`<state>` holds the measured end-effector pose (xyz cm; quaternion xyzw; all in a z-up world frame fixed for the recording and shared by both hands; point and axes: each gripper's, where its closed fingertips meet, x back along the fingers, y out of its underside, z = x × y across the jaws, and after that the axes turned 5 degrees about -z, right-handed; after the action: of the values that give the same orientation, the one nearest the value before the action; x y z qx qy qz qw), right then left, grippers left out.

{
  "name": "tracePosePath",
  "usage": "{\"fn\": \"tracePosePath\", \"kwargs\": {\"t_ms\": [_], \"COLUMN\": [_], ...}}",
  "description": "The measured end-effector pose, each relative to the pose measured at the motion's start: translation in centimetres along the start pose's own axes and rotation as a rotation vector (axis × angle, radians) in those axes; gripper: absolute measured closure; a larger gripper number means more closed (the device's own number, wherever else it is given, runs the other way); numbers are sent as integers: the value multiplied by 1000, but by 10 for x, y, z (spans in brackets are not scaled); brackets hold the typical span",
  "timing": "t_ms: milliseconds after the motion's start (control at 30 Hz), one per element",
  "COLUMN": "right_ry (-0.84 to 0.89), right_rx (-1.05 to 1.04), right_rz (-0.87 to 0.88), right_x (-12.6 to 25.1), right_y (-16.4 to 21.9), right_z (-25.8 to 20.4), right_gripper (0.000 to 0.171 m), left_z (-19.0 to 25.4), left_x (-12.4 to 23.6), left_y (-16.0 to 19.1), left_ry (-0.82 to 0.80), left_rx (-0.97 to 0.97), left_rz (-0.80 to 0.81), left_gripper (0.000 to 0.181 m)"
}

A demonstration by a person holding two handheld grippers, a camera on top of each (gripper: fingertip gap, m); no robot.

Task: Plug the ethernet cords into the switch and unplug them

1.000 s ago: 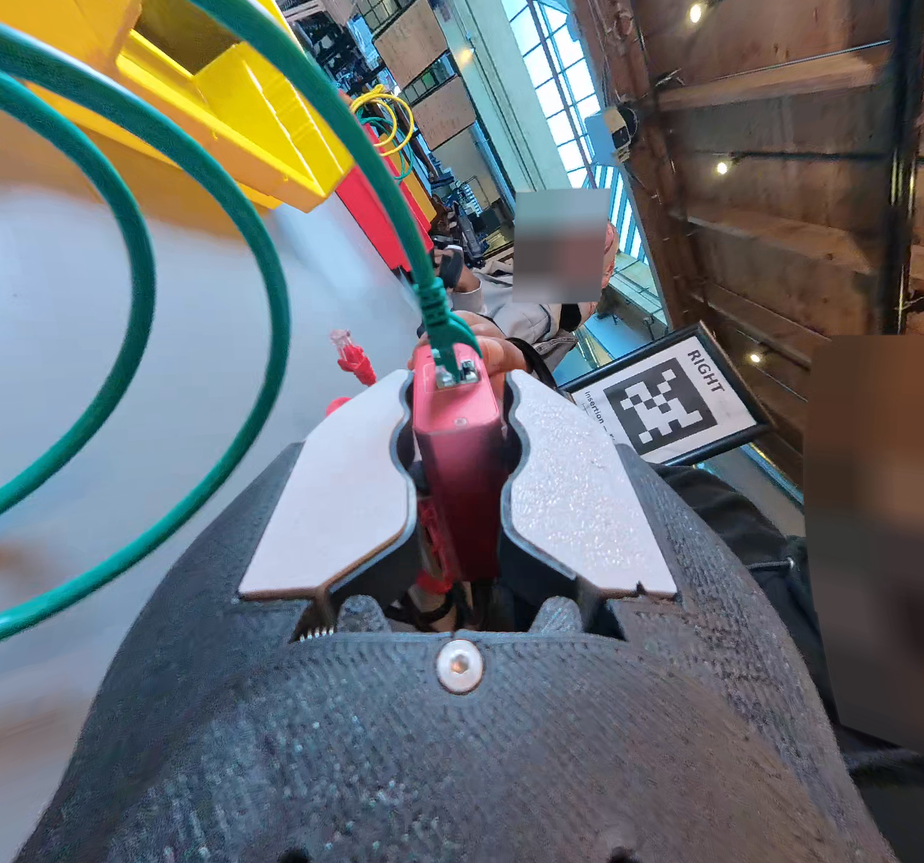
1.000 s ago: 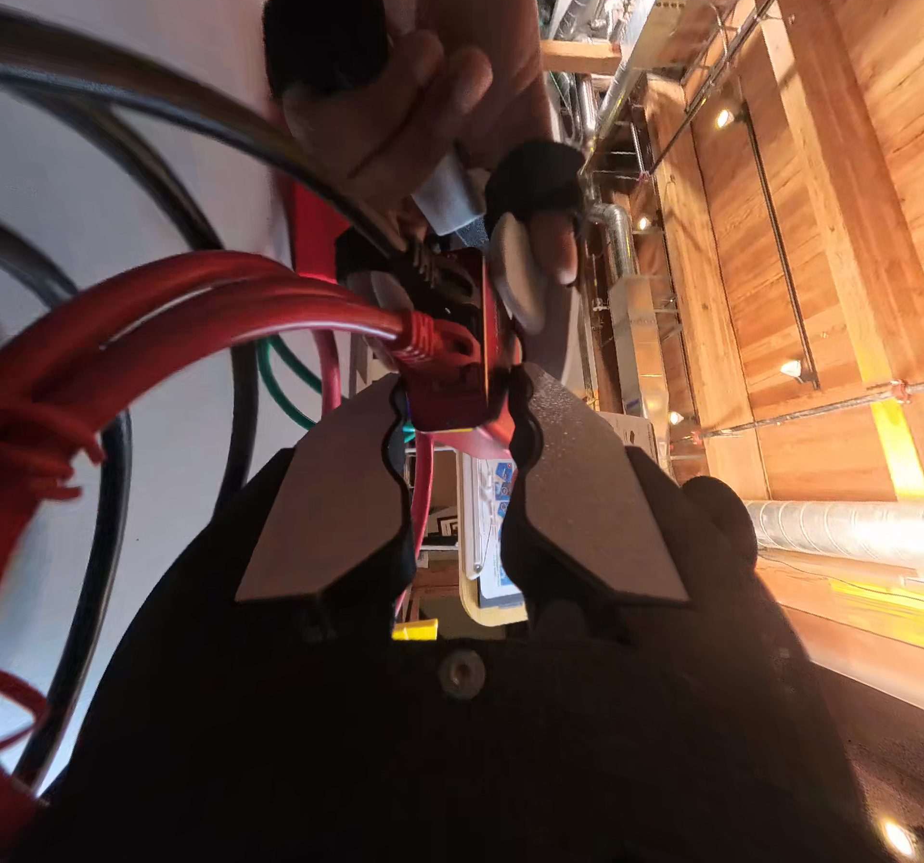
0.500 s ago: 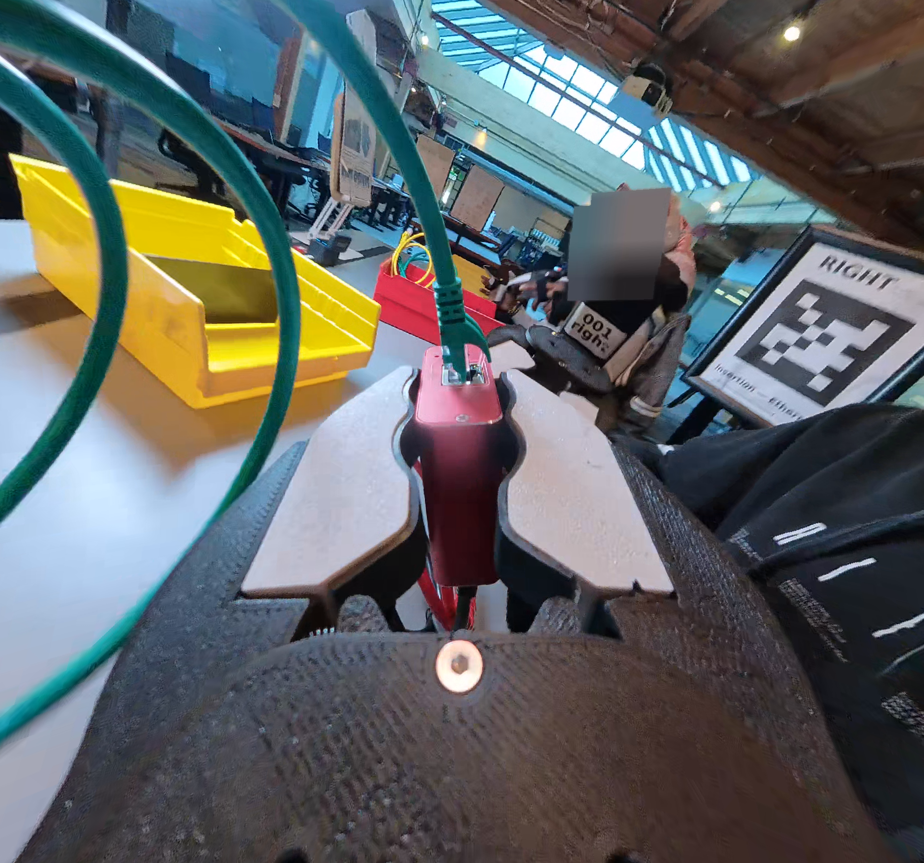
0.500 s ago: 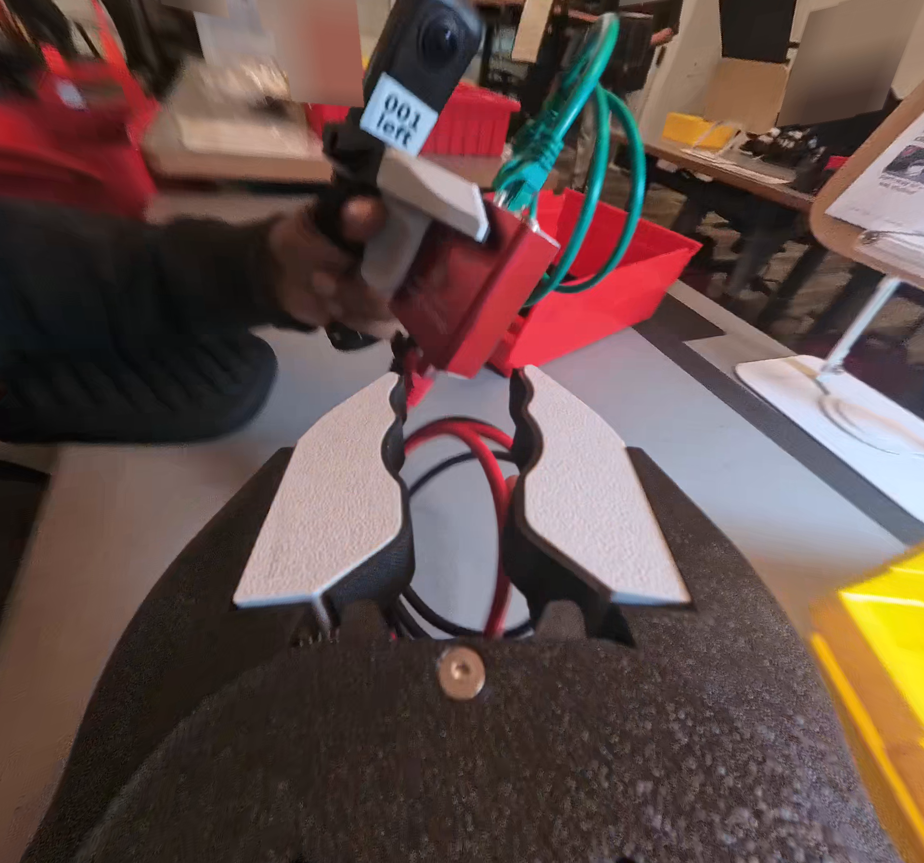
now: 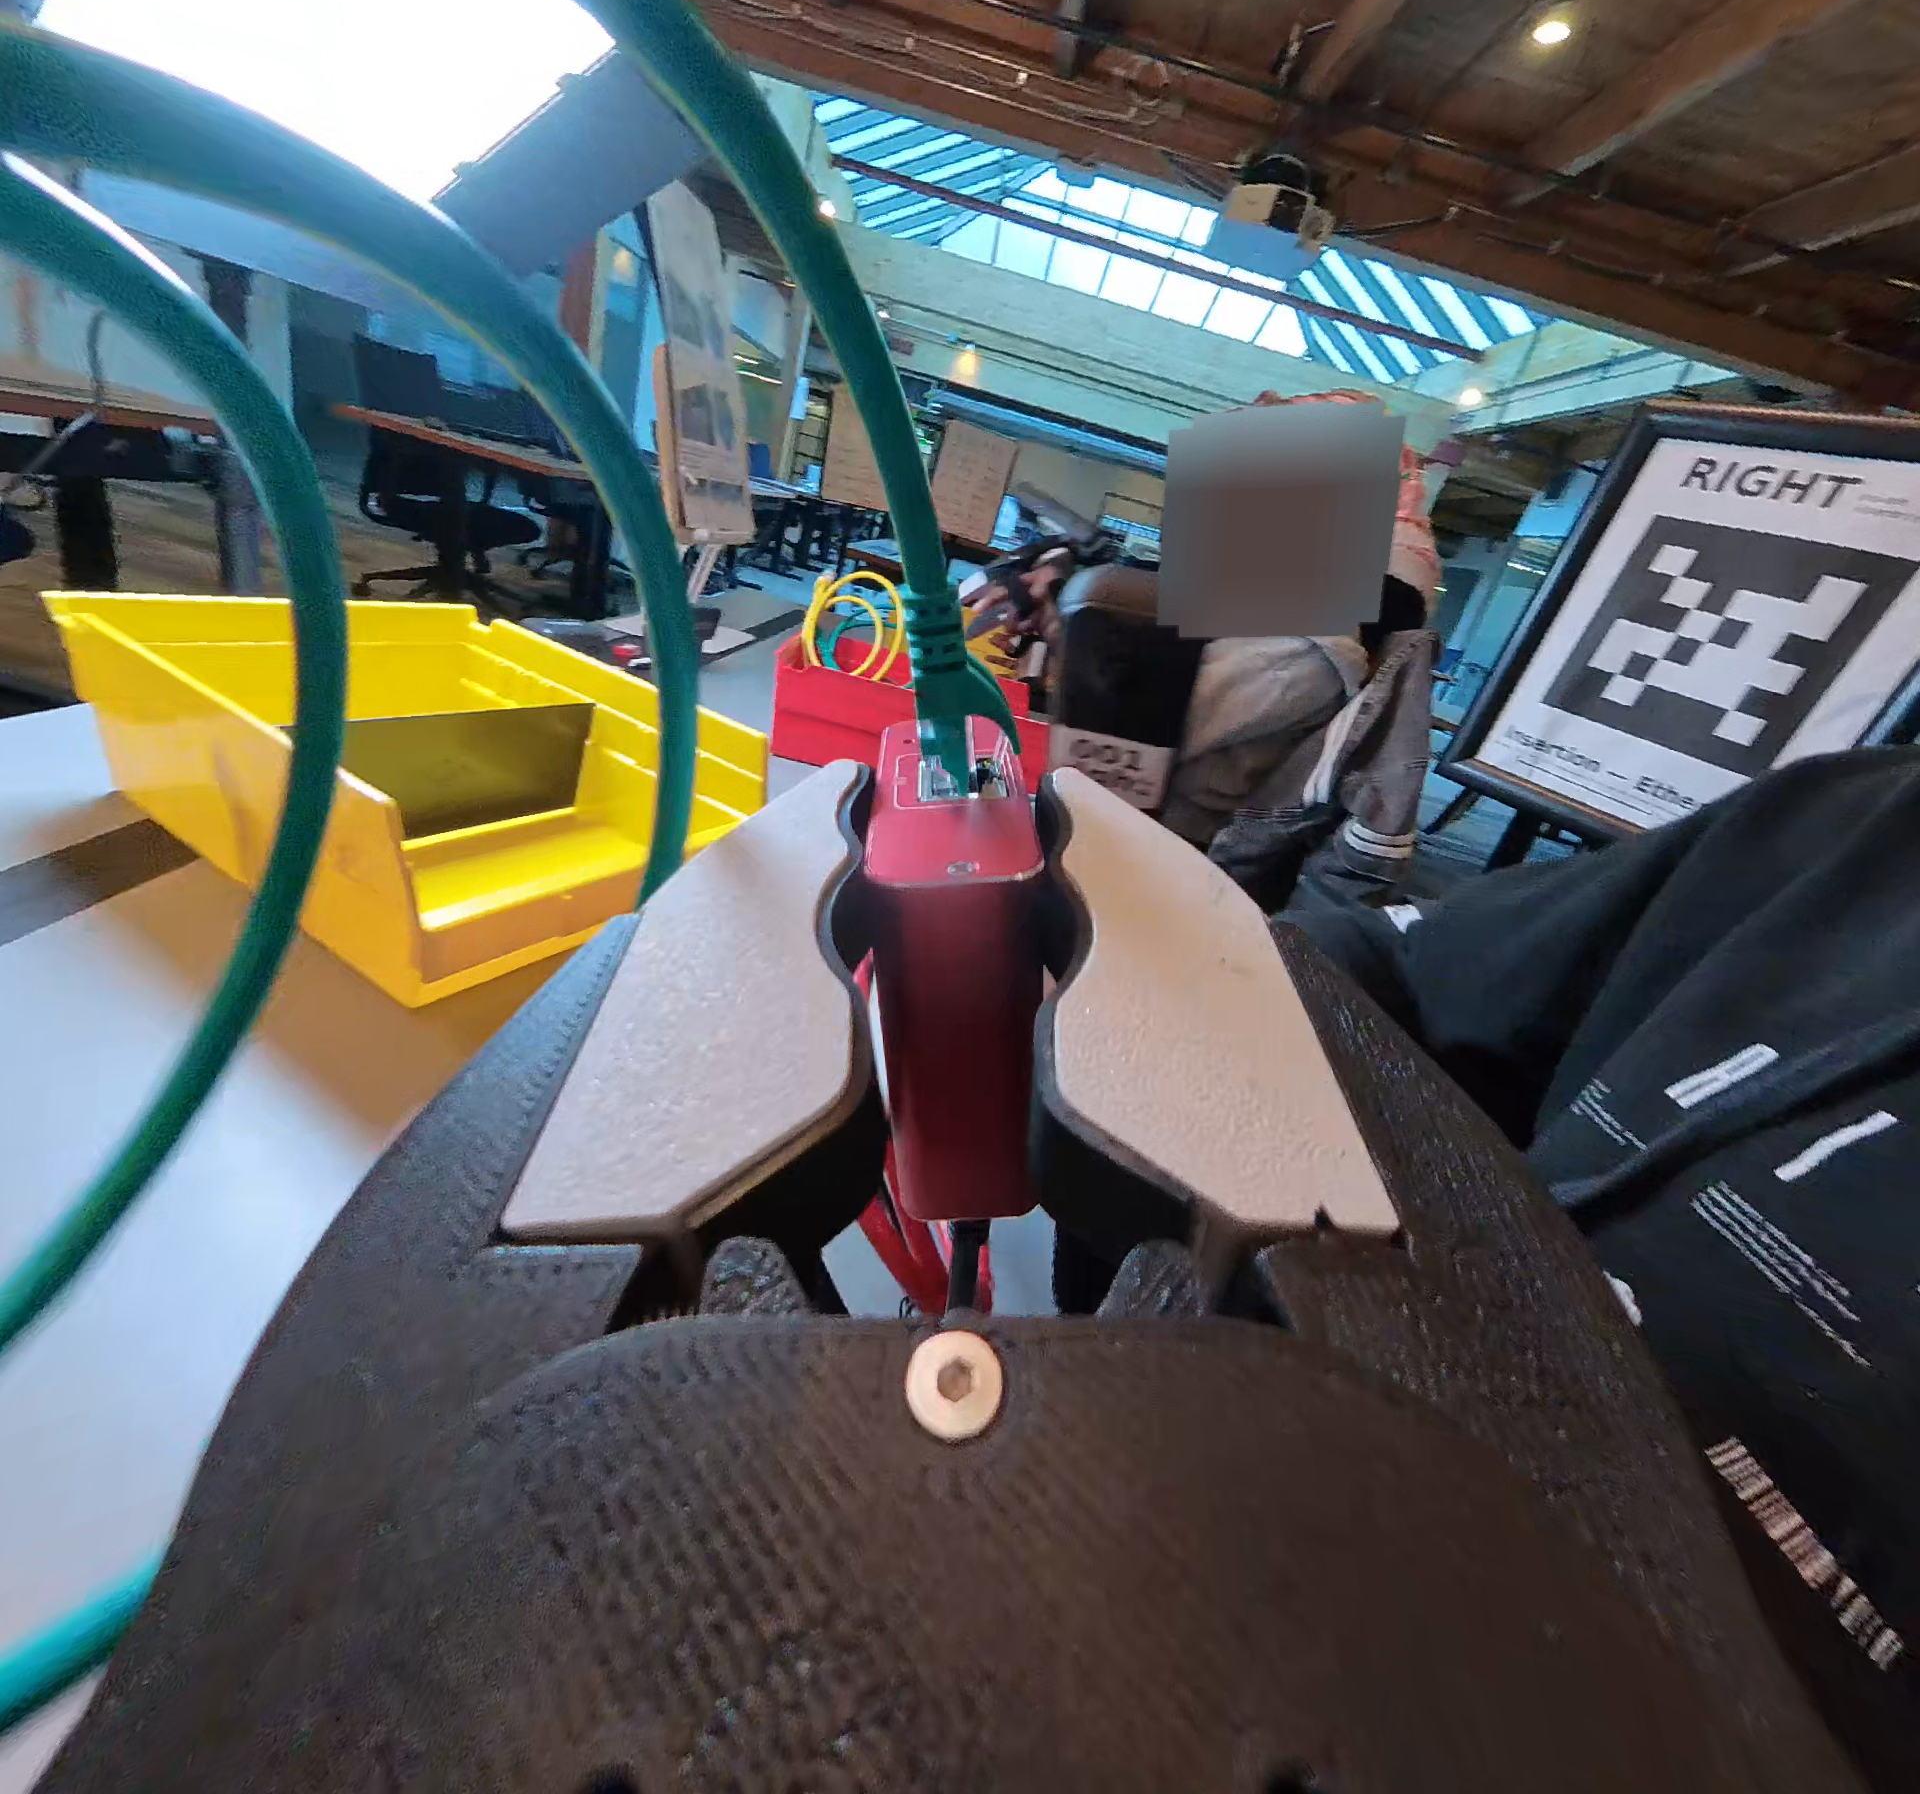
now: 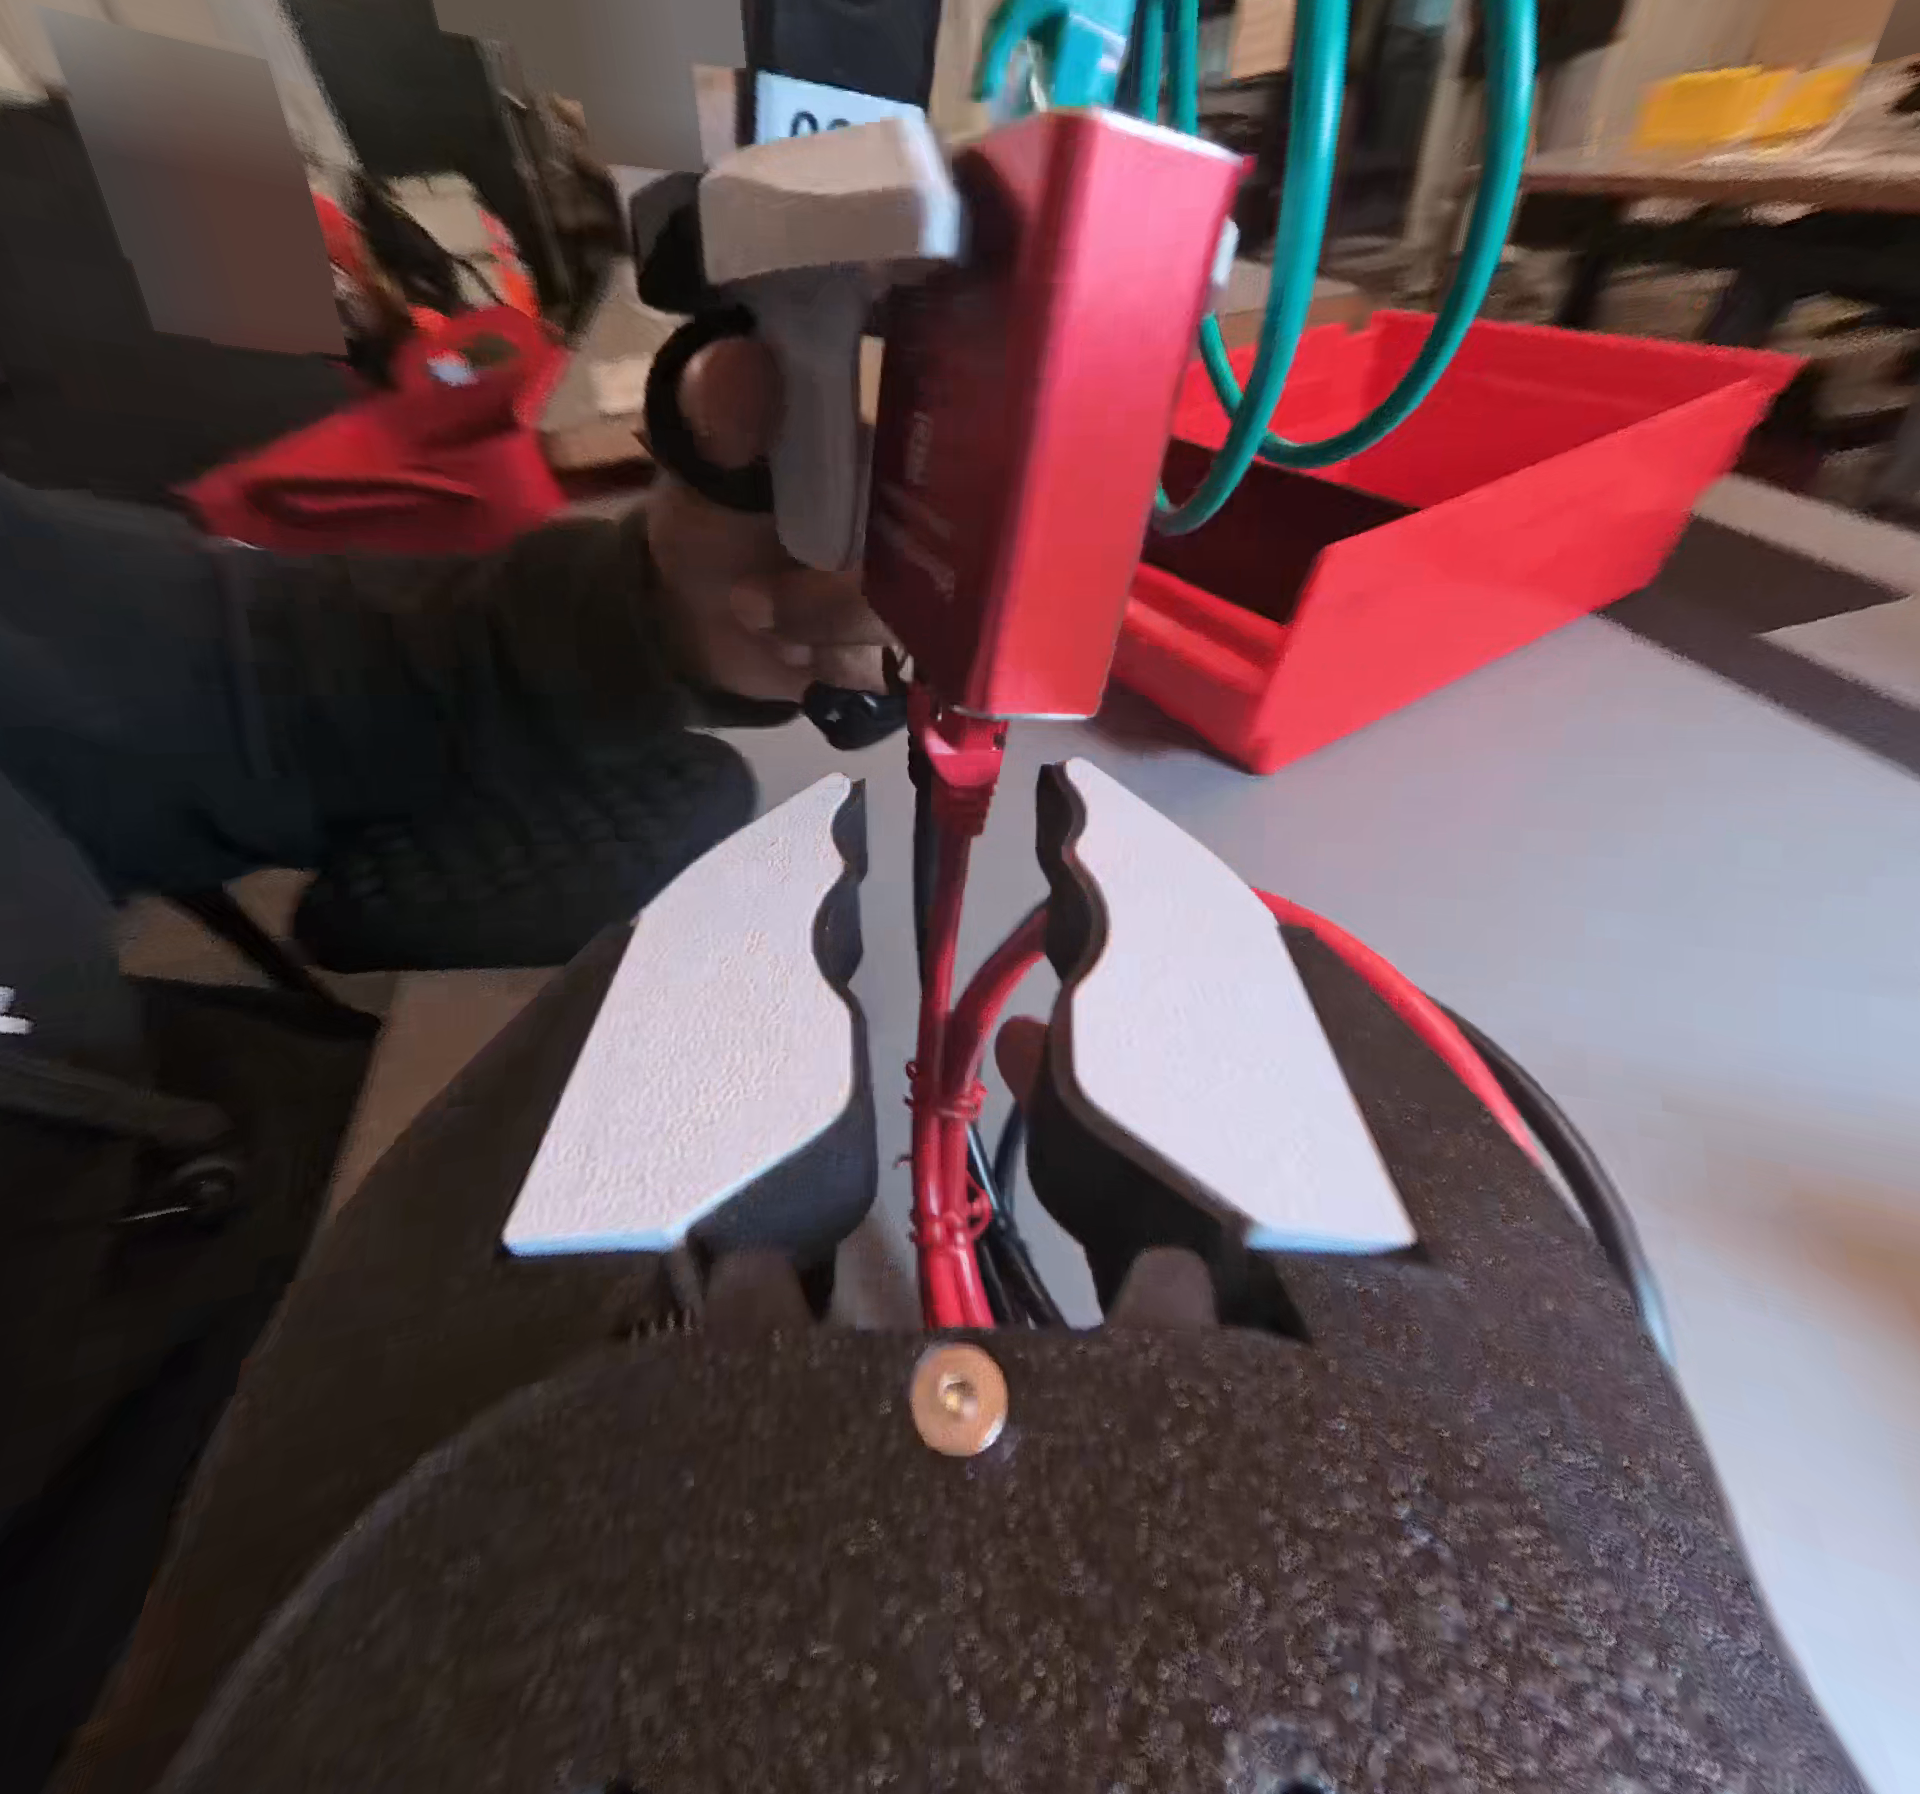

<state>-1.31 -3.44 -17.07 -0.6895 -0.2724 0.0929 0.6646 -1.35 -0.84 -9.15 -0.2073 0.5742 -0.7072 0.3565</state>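
Note:
My left gripper (image 5: 951, 788) is shut on a red switch (image 5: 951, 1017) and holds it upright above the table. A green ethernet cord (image 5: 935, 643) is plugged into the switch's top end and loops away to the left. In the right wrist view the switch (image 6: 1039, 414) hangs in the left gripper's fingers (image 6: 821, 217), with a red cord's plug (image 6: 961, 757) seated in its bottom end. My right gripper (image 6: 951, 788) is open just below that plug. The red cord (image 6: 940, 1017) runs down between its fingers untouched, beside a black cable (image 6: 1600, 1204).
A yellow bin (image 5: 468, 809) sits on the grey table (image 5: 104, 1121) at the left. A red bin (image 6: 1455, 581) stands right of the switch. A framed marker sign (image 5: 1714, 643) and a seated person (image 5: 1299, 736) are beyond. A dark sleeve lies at the right. Tip to tip, the grippers are about 8 cm apart.
My right gripper has left the red plug and drawn back below the switch. My left gripper has swung the switch upright, still holding it with the green cord plugged in.

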Motion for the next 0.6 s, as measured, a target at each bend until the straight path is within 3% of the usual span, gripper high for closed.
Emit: {"fn": "tracePosePath", "kwargs": {"t_ms": [167,300,400,467,600], "right_ry": [-151,-98,-73,-88,-76], "right_rx": [-87,-7,-14,-16,-29], "right_rz": [101,114,148,130,127], "right_x": [2,7,10,10,10], "right_y": [-8,-12,-18,-17,-16], "right_z": [-11,-11,-8,-8,-7], "right_gripper": [156,157,157,157,156], "left_z": [11,7,9,7,10], "left_x": [-3,-1,0,0,0], "left_y": [6,8,21,26,26], "left_ry": [52,29,3,-44,-26], "left_rx": [-14,-6,-92,-144,-158], "left_rz": [-13,-54,-156,-196,-195], "left_gripper": [152,150,136,147,152]}}
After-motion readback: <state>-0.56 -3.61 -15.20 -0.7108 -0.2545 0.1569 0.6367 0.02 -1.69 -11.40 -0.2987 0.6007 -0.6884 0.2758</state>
